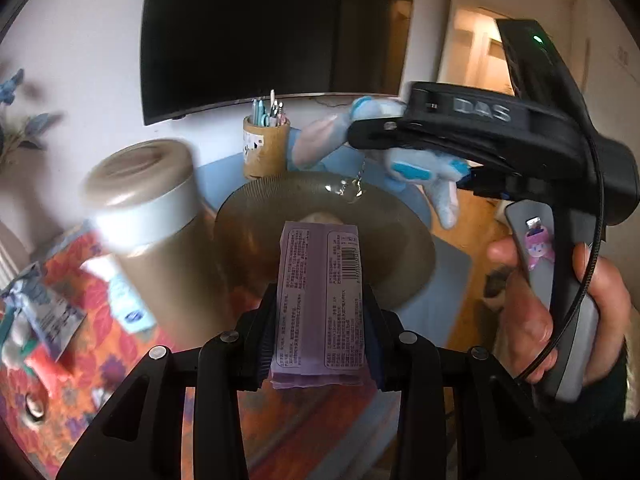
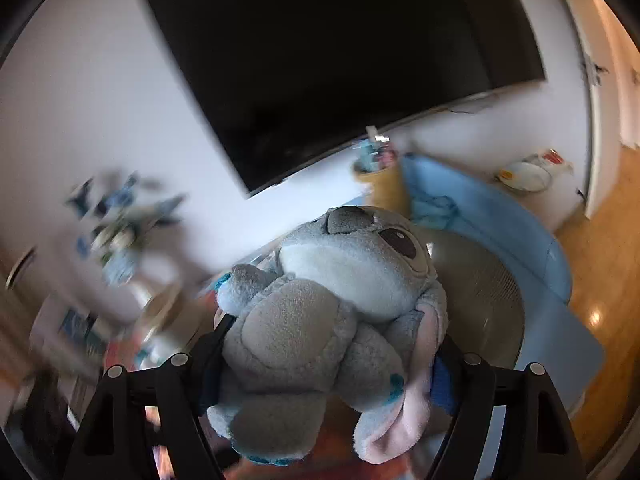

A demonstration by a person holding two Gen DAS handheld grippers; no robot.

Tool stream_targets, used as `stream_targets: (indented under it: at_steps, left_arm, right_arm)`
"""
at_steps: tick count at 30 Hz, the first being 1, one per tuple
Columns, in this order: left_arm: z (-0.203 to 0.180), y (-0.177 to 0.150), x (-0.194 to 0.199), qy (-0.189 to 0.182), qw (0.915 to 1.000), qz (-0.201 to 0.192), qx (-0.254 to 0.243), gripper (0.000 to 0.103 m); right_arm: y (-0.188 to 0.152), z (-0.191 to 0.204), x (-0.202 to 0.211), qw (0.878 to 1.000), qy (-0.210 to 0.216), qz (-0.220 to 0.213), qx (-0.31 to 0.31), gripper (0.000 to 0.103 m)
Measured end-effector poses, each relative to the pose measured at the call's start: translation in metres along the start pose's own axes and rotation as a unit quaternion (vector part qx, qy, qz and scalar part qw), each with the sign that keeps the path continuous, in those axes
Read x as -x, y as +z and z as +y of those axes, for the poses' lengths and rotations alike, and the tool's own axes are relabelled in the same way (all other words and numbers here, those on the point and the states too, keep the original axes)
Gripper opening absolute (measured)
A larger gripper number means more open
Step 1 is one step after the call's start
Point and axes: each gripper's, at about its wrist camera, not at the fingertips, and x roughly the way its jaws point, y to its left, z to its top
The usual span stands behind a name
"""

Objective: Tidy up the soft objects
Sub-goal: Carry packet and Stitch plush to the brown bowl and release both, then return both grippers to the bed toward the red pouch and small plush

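The left gripper (image 1: 320,336) is clamped on a purple tissue pack (image 1: 320,292), held above the brown ribbed bowl (image 1: 248,216). The right gripper (image 2: 328,364) squeezes a blue plush toy (image 2: 320,308) between its pads — also over the bowl.

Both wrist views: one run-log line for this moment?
left gripper: shut on purple tissue pack | right gripper: shut on blue plush toy | both: above ribbed brown bowl | released: none

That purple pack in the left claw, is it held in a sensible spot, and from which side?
Probably yes. The left gripper pinches the purple tissue pack across its narrow width near the near end, pads on the two long edges. The pack is long and flat, so coming in lengthwise from one end suits it.
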Motion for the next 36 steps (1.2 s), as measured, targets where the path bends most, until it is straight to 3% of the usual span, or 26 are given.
stream_targets:
  at_steps: [4,7,9,10,11,12,20,23,28,30,33,36]
  left_arm:
    - [-0.017,0.016,-0.047,0.038,0.9992,0.003,-0.004,0.034]
    - [-0.024,0.019,-0.073,0.042,0.9991,0.002,-0.008,0.041]
    - [-0.024,0.02,-0.083,0.034,0.9993,0.011,0.003,0.057]
    - [-0.022,0.019,-0.084,0.027,0.9994,0.012,0.015,0.072]
    - [-0.021,0.018,-0.082,0.023,0.9994,0.001,0.025,0.08]
    - [-0.019,0.017,-0.08,0.021,0.9994,-0.007,0.028,0.08]
    - [-0.024,0.003,-0.054,-0.022,0.9997,-0.011,0.008,0.08]
    - [-0.027,-0.007,-0.031,-0.03,0.9992,-0.023,-0.009,0.08]
    - [-0.013,-0.027,0.012,-0.012,0.9988,-0.031,-0.035,0.08]
    - [0.007,-0.04,0.035,0.001,0.9987,-0.036,-0.036,0.08]
    - [0.043,-0.06,0.069,0.025,0.9989,-0.036,-0.013,0.081]
    - [0.084,-0.074,0.101,0.06,0.9972,-0.039,0.021,0.081]
  right_arm:
    - [0.025,-0.025,-0.047,0.998,-0.016,0.057,-0.021,0.081]
    - [0.029,-0.037,-0.084,0.992,-0.043,0.118,-0.015,0.082]
    - [0.028,-0.042,-0.096,0.987,-0.077,0.144,-0.001,0.082]
    - [0.025,-0.044,-0.101,0.983,-0.096,0.156,0.01,0.082]
    - [0.023,-0.048,-0.101,0.982,-0.105,0.159,0.013,0.082]
    - [0.02,-0.053,-0.099,0.981,-0.108,0.158,0.013,0.082]
    - [0.028,-0.057,-0.063,0.991,-0.072,0.116,-0.008,0.086]
    - [0.027,-0.049,-0.041,0.995,-0.036,0.088,-0.01,0.093]
    - [0.009,-0.022,0.008,0.999,0.028,0.028,0.015,0.094]
    - [-0.007,-0.004,0.03,0.998,0.042,-0.002,0.038,0.102]
    - [-0.04,0.033,0.053,0.993,0.063,-0.039,0.09,0.103]
    - [-0.062,0.076,0.059,0.986,0.086,-0.045,0.137,0.103]
